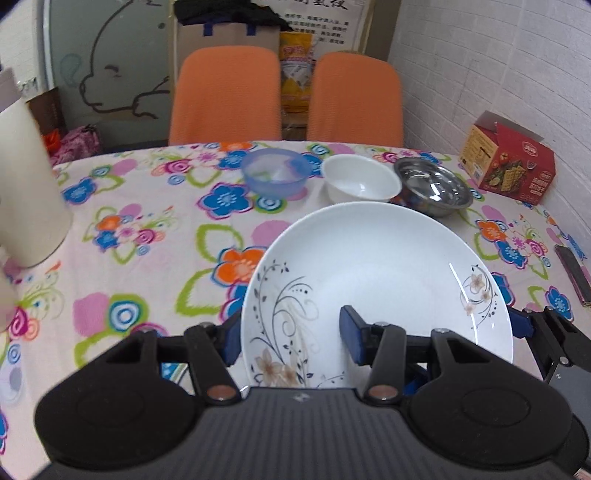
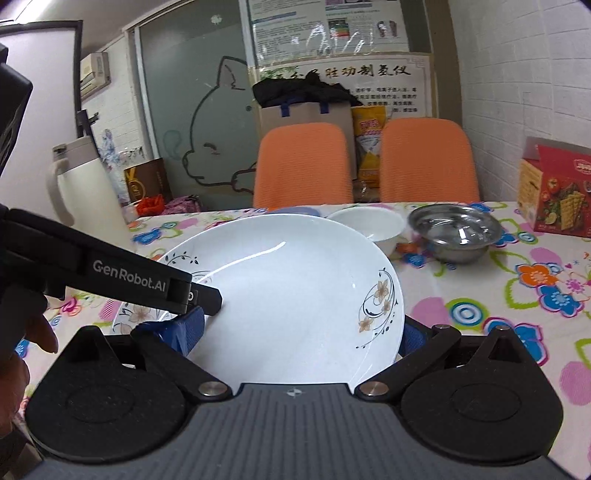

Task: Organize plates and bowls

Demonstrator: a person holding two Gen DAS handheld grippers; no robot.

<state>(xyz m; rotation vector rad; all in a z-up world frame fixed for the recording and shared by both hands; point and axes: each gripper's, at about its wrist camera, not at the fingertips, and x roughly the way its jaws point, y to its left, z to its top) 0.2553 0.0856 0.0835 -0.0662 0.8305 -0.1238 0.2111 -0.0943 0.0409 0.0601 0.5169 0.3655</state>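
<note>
I see both grippers straddling the white plate [image 1: 376,280]: left gripper [image 1: 291,338] and right gripper [image 2: 299,330] wide, clamping unconfirmed.

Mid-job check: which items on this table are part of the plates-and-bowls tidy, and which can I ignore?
Job: floral plate, held by left gripper and right gripper; blue bowl; white bowl; steel bowl.

Ignore: cracker box; white jug; dark flat object.

Small dining room, flowered tablecloth [image 1: 155,236], two orange chairs [image 1: 225,96], wall posters [image 2: 340,26], tiled wall [image 1: 498,74]
</note>
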